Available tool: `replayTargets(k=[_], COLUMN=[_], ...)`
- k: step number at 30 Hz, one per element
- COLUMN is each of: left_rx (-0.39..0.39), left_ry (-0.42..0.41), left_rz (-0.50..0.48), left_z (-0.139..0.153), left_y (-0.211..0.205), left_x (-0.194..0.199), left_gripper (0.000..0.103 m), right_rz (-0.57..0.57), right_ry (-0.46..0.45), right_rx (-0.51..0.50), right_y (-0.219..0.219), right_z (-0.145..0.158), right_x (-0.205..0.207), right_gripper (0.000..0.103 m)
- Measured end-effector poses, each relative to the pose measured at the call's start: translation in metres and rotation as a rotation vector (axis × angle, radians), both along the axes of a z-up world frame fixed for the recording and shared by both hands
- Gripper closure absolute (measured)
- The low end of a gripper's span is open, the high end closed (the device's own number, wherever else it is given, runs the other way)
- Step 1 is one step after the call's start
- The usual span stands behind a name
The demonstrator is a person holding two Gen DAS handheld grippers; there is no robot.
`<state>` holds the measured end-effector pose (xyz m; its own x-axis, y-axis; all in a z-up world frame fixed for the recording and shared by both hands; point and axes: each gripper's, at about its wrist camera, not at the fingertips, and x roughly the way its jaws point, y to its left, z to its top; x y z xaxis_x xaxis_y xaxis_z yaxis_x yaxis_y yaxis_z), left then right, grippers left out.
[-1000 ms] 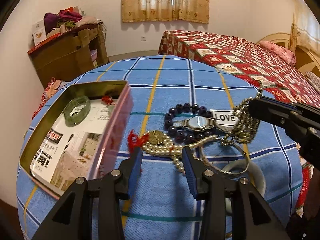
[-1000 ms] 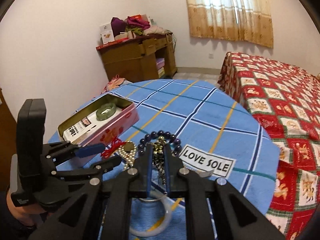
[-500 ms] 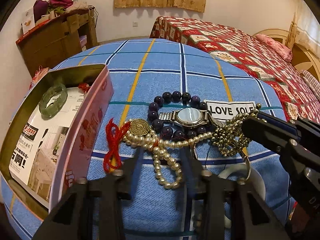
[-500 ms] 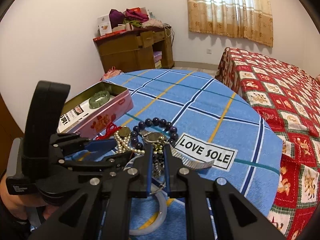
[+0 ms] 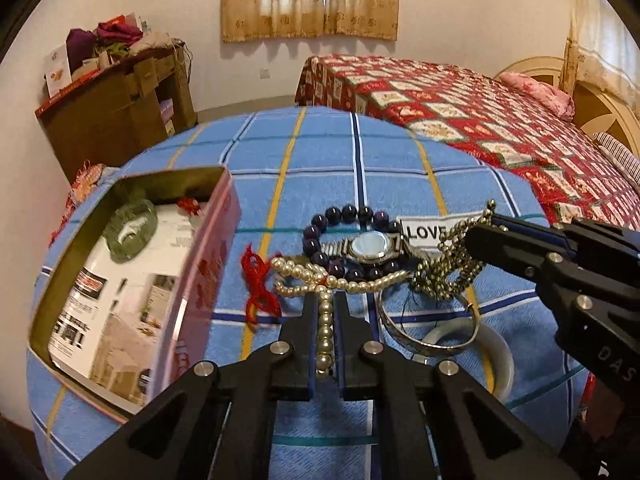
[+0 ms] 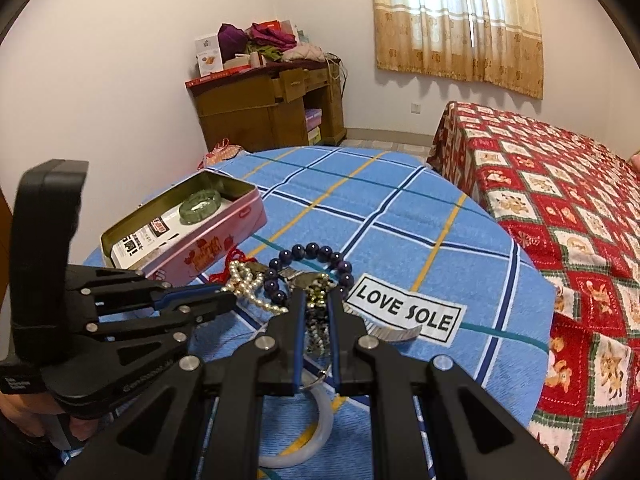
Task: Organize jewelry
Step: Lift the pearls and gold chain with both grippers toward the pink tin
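Observation:
My left gripper (image 5: 323, 300) is shut on a pearl necklace (image 5: 325, 324), whose strand runs between the fingers; the rest lies on the blue checked table (image 5: 320, 160). My right gripper (image 6: 315, 300) is shut on a gold bead chain (image 6: 317, 320), seen from the left wrist (image 5: 448, 268) hanging just above the cloth. A dark bead bracelet (image 5: 340, 216) and a wristwatch (image 5: 370, 246) lie behind them. The open pink tin (image 5: 212, 264) at left holds a green bangle (image 5: 130, 228).
A silver bangle (image 5: 432, 344) and a white bangle (image 5: 500, 364) lie near the front right. A red cord (image 5: 256, 280) lies beside the tin. A "LOVE SOLE" label (image 6: 404, 312) is on the cloth. A bed (image 6: 560, 200) stands right, a wooden desk (image 6: 272, 108) behind.
My left gripper moved forward and shut on the pearl necklace. My right gripper stayed shut on the gold bead chain, lifted slightly.

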<state>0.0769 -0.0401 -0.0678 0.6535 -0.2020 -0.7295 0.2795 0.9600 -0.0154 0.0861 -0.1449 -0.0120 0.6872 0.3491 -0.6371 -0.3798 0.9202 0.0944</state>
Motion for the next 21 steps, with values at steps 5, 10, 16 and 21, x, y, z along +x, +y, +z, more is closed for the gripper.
replayTargets(k=[5,10,16,21], left_rx=[-0.023,-0.043,-0.066,-0.073], left_ry=[-0.046,-0.102,-0.183,-0.240], left_rz=[0.000,0.001,0.027,0.072], left_z=[0.021,0.046,0.081,0.102], left_y=[0.006,0.012,0.031,0.056], left_x=[-0.005,-0.012,-0.018,-0.019], left_gripper=[0.097,0.097,0.097,0.097], right_rz=[0.003,0.019,0.051,0.091], right_ry=[-0.019,-0.054,-0.092,-0.117], right_rx=[0.002,-0.006,-0.020,-0.008], right_y=[0.001,0.006,0.018,0.030], right_z=[0.011,0.027,0.045,0.060], right_x=[-0.002,-0.004,-0.002,0.006], right_gripper=[0.090,0.090,0.090,0.090])
